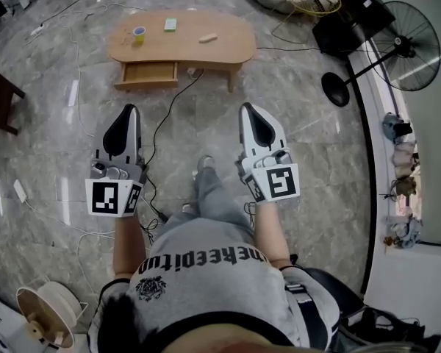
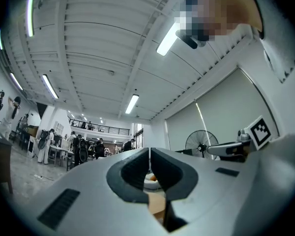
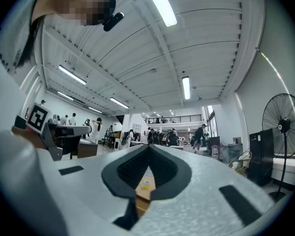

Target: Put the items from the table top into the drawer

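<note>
Closest to the camera, the person holds both grippers out in front of the body, well above the floor. The left gripper has its jaws pressed together with nothing between them, and the right gripper is closed in the same way and also empty. Between the person and the furniture lies a black cable on the marble floor, running toward the table.

Further on, the drawer is already pulled out under the left part of the low wooden table. On the top stand a small yellow cup, a green flat item and a beige piece, all well apart from the grippers.

The step in hand seems to be the approach. To do it well, I would step over the cable, come near to the drawer side, and open one gripper only before reaching. The cup should be taken upright, by its wall
</note>
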### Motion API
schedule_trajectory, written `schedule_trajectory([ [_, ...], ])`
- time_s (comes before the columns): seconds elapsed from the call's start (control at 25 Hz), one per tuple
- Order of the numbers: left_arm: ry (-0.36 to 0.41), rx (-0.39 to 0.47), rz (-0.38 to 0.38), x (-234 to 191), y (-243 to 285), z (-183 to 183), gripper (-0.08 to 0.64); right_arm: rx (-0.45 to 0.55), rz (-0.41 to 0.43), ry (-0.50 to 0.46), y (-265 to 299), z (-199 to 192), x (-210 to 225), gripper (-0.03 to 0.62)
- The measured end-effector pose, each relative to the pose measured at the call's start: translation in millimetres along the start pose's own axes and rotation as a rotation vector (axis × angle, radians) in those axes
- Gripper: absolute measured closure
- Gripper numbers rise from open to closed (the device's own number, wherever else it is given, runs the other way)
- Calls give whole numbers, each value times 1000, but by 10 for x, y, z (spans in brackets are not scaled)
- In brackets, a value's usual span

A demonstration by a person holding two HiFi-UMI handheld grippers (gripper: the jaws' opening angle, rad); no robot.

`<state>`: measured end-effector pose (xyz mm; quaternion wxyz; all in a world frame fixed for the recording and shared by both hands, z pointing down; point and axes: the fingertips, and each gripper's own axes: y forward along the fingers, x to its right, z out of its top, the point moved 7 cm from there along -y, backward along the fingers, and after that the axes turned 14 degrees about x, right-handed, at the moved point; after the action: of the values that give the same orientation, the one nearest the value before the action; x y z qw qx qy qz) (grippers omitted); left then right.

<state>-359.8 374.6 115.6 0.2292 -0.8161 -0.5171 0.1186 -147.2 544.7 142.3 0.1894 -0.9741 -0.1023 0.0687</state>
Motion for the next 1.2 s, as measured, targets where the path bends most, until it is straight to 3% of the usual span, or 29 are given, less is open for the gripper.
schedule_trajectory([
  [0.28,9,17,23,-227,489,-276,546,22,28,22,567,-301,378,591],
  [0.8,53,14,35,-375,2023,-986,546,50,94,54,1870,-793,1584,591],
  [1.2,62,14,-20,-266,2853,-1430,546,37,79,98,2241,-1175,2293,591],
])
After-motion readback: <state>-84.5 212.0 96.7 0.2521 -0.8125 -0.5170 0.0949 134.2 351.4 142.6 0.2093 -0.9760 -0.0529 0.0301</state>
